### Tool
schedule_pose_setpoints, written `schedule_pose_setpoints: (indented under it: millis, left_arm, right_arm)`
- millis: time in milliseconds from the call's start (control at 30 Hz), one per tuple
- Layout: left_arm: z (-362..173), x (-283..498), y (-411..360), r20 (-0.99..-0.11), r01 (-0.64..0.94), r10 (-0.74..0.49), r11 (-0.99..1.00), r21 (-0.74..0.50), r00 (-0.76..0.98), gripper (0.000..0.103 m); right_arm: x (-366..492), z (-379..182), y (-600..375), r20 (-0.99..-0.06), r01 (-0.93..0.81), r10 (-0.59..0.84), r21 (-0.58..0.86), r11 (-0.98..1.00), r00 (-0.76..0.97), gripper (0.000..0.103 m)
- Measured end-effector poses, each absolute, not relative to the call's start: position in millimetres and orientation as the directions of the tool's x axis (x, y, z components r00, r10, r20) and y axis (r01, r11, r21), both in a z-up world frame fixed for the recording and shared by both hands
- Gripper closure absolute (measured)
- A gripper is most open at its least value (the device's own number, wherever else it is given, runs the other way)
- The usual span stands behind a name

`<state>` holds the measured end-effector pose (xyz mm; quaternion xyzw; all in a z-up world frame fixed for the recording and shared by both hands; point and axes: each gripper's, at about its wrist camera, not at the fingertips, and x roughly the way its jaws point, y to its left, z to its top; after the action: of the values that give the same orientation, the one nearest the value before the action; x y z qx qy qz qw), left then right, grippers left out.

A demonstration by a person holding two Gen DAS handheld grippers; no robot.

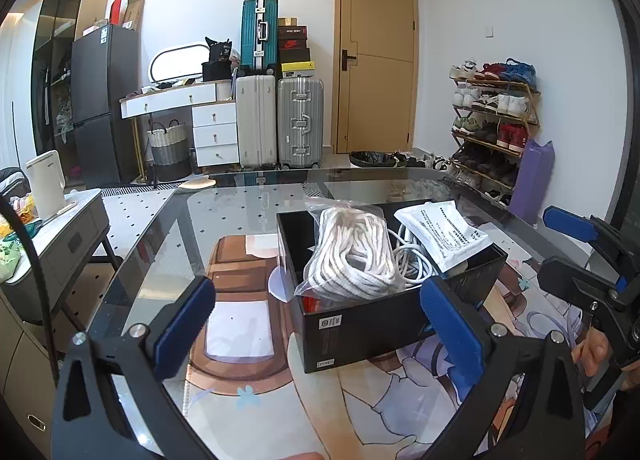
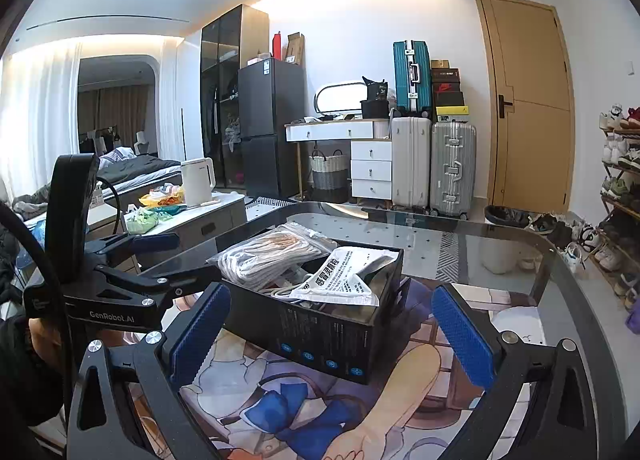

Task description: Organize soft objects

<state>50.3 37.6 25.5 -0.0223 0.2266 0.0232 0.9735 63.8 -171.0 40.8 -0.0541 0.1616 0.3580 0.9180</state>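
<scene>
Left tongs (image 1: 316,324): spread wide, blue pads apart, holding nothing; they hover low over the tabletop just in front of the box. Their body in the right wrist view carries the white lettering "GenRobot.AI".
Right tongs (image 2: 332,336): also spread wide and empty, pointed at the box's long side.
Black box (image 1: 360,324): open-topped, standing on the illustrated mat (image 1: 248,344) on the glass tabletop (image 1: 240,200). Its near end bears small white labels, too small to read; the long side in the right wrist view shows fine white print and a row of blue round icons, likewise unreadable.
Bagged white cord (image 1: 352,252): a coil in clear plastic, lying inside the box at its left part and rising above the rim.
White sachet (image 1: 444,236): a flat packet leaning on the box's right end over loose white cable; large Chinese characters are printed on it, with smaller lines below.
Shoeboxes (image 1: 294,46): stacked by the teal suitcase (image 1: 259,34), one red with a Nike swoosh.
</scene>
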Motion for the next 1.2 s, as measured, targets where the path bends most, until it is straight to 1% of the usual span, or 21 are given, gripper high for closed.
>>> schedule_pose_setpoints:
  millis: [1200]
  left_arm:
    - [24.4,49.4,37.1,-0.441,-0.054,0.031,0.998,-0.042,0.897,0.000]
  right_arm:
    - [64.1,40.5,-172.1,-0.338,-0.670,0.636,0.020,0.742,0.694,0.001]
